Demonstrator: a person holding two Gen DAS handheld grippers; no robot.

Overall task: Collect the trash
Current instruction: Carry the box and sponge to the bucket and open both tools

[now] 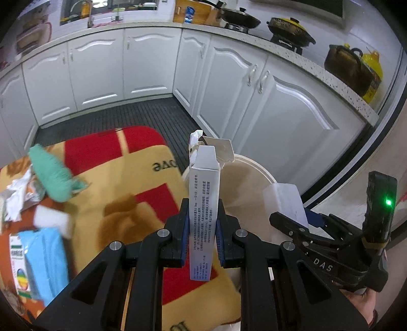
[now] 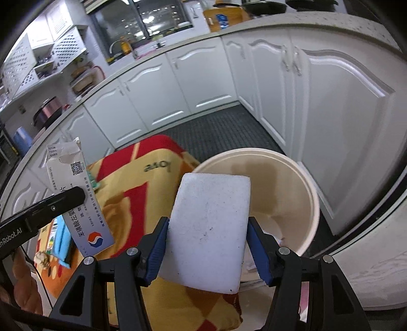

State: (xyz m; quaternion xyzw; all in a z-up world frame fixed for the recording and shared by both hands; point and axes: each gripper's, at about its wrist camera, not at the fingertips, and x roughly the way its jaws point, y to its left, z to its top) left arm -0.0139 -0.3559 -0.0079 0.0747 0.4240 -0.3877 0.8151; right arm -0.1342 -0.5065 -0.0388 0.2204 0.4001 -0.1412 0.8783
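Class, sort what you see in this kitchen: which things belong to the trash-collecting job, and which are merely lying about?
Belongs to the job:
- torn white carton, held in the left claw
- white foam block, held in the right claw
- cream bucket
- crumpled paper on the mat

Just lying about:
- patterned mat
- black wok
- yellow pot

The left gripper (image 1: 202, 229) points toward twelve o'clock, its blue pads (image 1: 185, 230) clamped on an upright carton (image 1: 203, 193). At its three o'clock, the right gripper (image 2: 207, 244) grips a white foam block (image 2: 208, 231) between both pads.
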